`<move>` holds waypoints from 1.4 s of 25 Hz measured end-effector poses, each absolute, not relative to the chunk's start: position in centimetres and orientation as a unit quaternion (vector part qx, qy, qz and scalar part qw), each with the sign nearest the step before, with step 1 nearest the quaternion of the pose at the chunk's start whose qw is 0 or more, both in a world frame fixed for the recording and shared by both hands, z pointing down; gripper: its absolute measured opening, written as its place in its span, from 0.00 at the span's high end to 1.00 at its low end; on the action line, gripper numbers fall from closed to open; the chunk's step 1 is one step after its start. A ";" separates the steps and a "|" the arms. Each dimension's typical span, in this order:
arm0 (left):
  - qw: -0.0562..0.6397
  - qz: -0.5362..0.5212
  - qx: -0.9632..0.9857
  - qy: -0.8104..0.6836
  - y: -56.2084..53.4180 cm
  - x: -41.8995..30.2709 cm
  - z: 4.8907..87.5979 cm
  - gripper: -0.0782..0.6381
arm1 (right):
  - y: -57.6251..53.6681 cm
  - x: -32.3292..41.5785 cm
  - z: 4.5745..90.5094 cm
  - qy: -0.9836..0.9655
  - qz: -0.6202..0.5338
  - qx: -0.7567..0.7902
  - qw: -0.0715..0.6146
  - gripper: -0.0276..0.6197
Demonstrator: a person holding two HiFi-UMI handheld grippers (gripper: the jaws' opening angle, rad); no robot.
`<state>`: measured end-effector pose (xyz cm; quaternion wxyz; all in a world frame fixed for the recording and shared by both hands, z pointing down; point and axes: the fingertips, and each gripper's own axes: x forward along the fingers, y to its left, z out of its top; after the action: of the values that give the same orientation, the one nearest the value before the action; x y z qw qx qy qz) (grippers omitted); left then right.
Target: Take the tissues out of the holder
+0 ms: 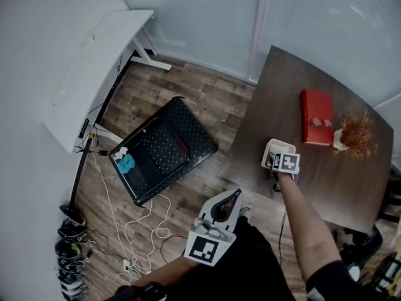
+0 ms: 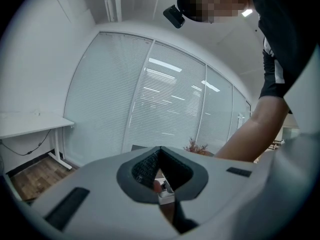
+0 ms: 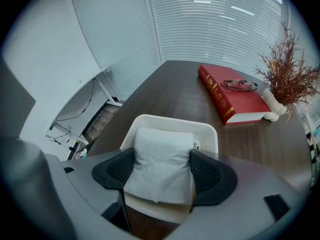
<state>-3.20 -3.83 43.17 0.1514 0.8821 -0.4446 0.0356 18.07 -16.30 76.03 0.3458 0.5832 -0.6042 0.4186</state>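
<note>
No writing can be read; the red book (image 3: pixel 240 101) shows only a gilt emblem and bands on its spine, too small to make out; the tissues (image 3: pixel 162 149), a plain white pack, stand upright in the white holder (image 3: pixel 172 122), close to the edge of the dark table (image 3: pixel 170 86) nearest the person. The right gripper (image 3: pixel 162 161) points down with its jaws wide apart, a pad right beside each side of the pack, no squeeze showing; bare tabletop lies between holder and book, which are well apart; the left gripper (image 2: pixel 160 149) is held off the tabletop, jaws together at the tips, nothing between them.
</note>
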 end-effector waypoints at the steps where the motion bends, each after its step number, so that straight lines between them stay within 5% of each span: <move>1: 0.151 0.039 0.880 -0.449 -3.8 -3.4 43.2 0.90 | -16.3 18.2 76.1 -0.604 0.417 0.585 0.345 0.42; 10: 0.162 0.024 0.868 -0.468 -3.4 -5.6 42.6 0.90 | -16.6 18.9 75.5 -0.606 0.414 0.588 0.340 0.43; 18: 0.156 0.011 0.866 -0.476 -2.7 -7.5 42.0 0.90 | -16.1 18.2 74.2 -0.627 0.370 0.593 0.344 0.53; 35: 0.171 -0.021 0.886 -0.431 -0.9 -7.6 41.2 0.90 | -15.1 18.6 69.7 -0.634 0.358 0.612 0.308 0.54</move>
<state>-7.59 -0.86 41.23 0.1709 0.8859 -0.4308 -0.0207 18.57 -15.10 69.74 0.3082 0.6122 -0.6339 0.3583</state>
